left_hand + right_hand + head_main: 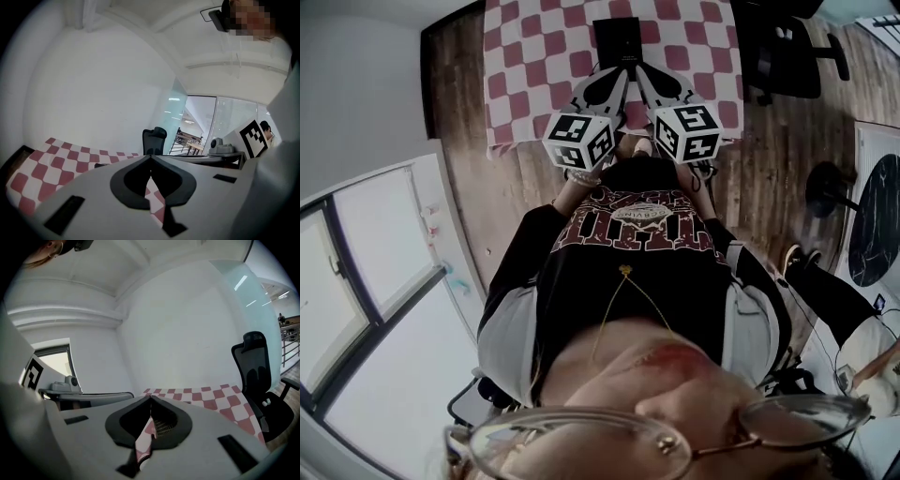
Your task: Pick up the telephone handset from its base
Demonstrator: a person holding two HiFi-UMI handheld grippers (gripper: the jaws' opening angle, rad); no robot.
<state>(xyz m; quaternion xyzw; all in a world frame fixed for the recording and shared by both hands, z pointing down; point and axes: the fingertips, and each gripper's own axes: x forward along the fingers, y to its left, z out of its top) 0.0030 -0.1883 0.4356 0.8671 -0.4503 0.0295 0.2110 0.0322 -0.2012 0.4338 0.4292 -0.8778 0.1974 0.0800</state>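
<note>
At twelve o'clock a worktop draped in a red-and-white chequered cloth [534, 56] carries a black rectangular telephone [617, 42]; its handset cannot be told apart from the base. Just under it, the white-and-grey left gripper [622, 75] and right gripper [641, 73] sit side by side. Their fingers point at the telephone's near edge, and whether they touch it is unclear. The person's black printed shirt [628, 253] fills the centre. A black swivel office chair [787, 52] stands on the brown wooden floor [769, 150] at one o'clock. Dark-framed glazed panels [366, 281] lie at eight o'clock and wire-rimmed spectacles [675, 441] at six.
</note>
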